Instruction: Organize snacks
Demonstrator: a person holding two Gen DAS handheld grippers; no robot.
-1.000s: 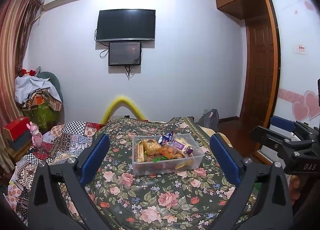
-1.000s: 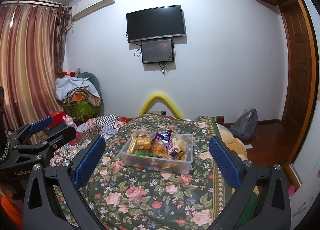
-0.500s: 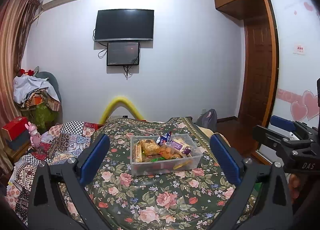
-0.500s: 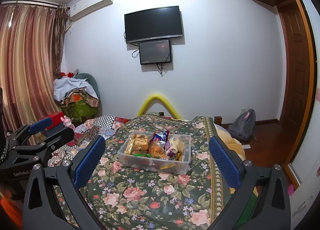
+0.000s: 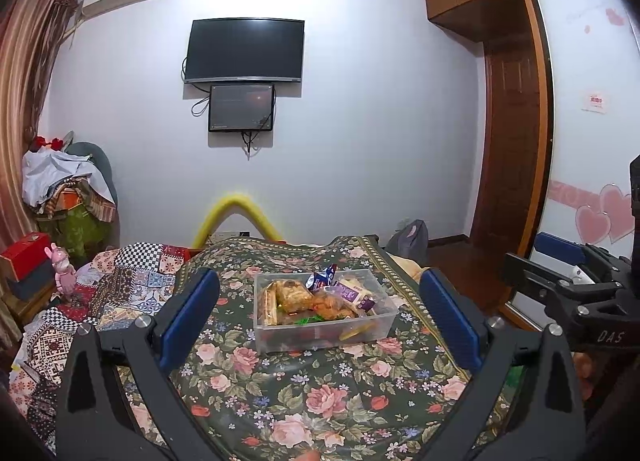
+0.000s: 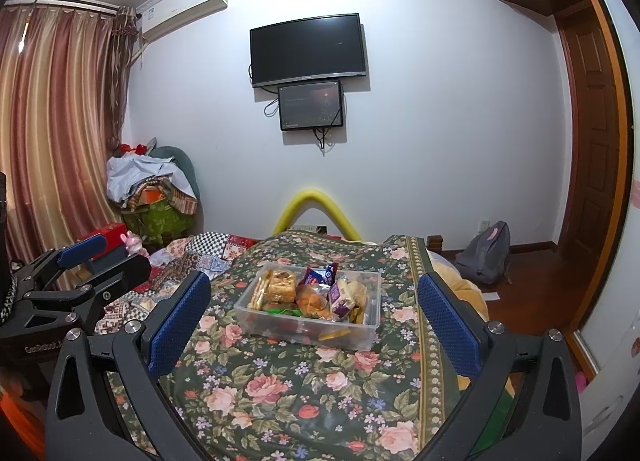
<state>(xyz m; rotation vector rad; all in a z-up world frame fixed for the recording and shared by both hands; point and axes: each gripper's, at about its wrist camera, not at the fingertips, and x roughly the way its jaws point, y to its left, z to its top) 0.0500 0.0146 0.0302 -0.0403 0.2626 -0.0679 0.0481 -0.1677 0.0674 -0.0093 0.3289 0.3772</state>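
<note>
Under top packets, snack bin [image 5: 384, 325] lower contents indistinct.

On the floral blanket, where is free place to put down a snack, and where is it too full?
The floral blanket is bare between the clear bin and both open grippers, left and right, and also right of the bin toward its border. The bin is packed with snacks; the patchwork quilt on the left is cluttered.

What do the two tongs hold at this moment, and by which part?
Nothing is held. The left tongs and the right tongs are both open and empty, apart from the clear plastic box of wrapped snacks on the flowered bedcover.
</note>
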